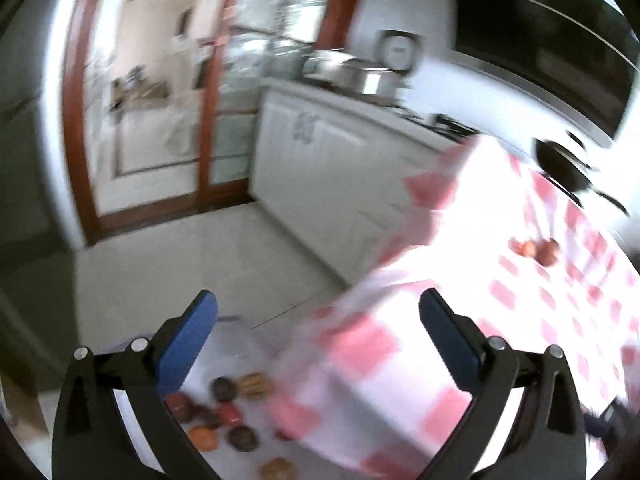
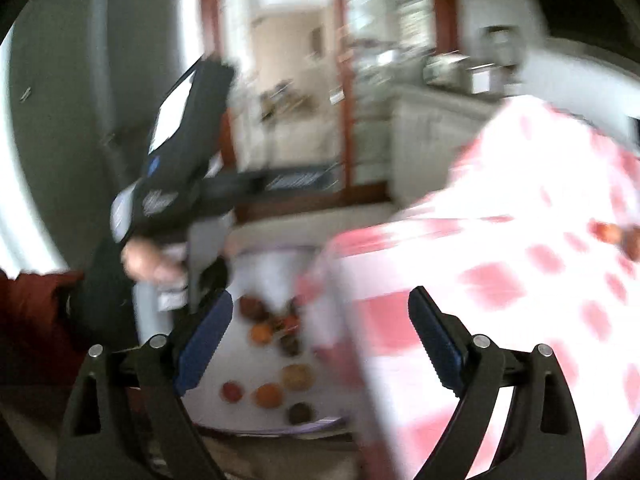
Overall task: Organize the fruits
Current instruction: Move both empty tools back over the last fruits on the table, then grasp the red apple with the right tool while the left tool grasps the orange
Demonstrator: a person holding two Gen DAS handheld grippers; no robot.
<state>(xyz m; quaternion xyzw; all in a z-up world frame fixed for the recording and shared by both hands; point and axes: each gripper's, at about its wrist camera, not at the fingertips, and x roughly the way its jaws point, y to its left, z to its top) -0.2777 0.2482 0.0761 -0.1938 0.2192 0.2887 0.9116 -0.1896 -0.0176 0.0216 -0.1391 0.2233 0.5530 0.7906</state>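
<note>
Both views are motion-blurred. Several fruits (image 1: 224, 412), red, orange and dark, lie on a white surface (image 1: 224, 360) low beside a table with a red-and-white checked cloth (image 1: 500, 308). They also show in the right wrist view (image 2: 276, 360). Two reddish fruits (image 1: 538, 250) lie on the cloth, also visible at the right edge of the right wrist view (image 2: 616, 236). My left gripper (image 1: 318, 344) is open and empty above the low fruits. My right gripper (image 2: 320, 340) is open and empty. The left gripper's body (image 2: 176, 168) and the hand holding it show at left.
White kitchen cabinets (image 1: 320, 160) with pots (image 1: 360, 72) on the counter stand behind. A glass door with a brown frame (image 1: 208, 92) is at the back. A dark pan (image 1: 568, 168) sits at the table's far end. Light floor (image 1: 200, 256) lies between.
</note>
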